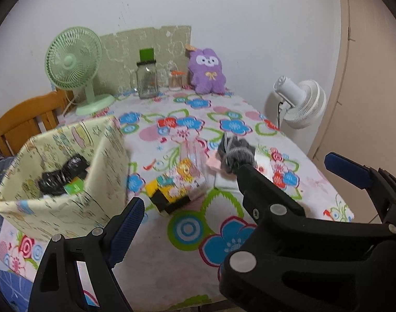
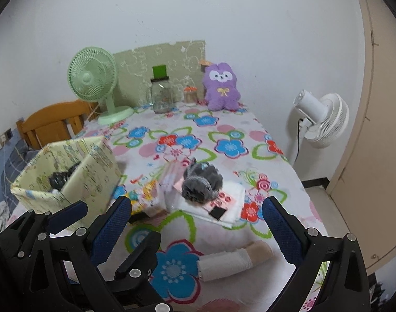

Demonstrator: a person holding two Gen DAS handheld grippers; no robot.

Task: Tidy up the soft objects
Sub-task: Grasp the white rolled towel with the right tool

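Lower frame, right wrist view: right gripper (image 2: 196, 214) is hanging over the flowered tablecloth (image 2: 231, 130) with blue pads spread wide and nothing between them, the left gripper (image 2: 101, 213) just beside it at lower left, likewise spread and empty. Mid-frame, a rolled beige sock (image 2: 231, 260) is lying nearest, then a grey mesh bath pouf (image 2: 201, 182) sitting on a white folded packet (image 2: 224, 208). Left, the patterned fabric box (image 2: 65, 176) is holding dark items; far back, a purple plush (image 2: 221, 88) is leaning at the wall.

The left gripper (image 1: 187, 189) is hanging wide open over the floral tablecloth (image 1: 156, 273), a yellow fabric box (image 1: 93, 192) lying just beside its left finger, a grey bath pouf (image 1: 235, 153) resting beyond.
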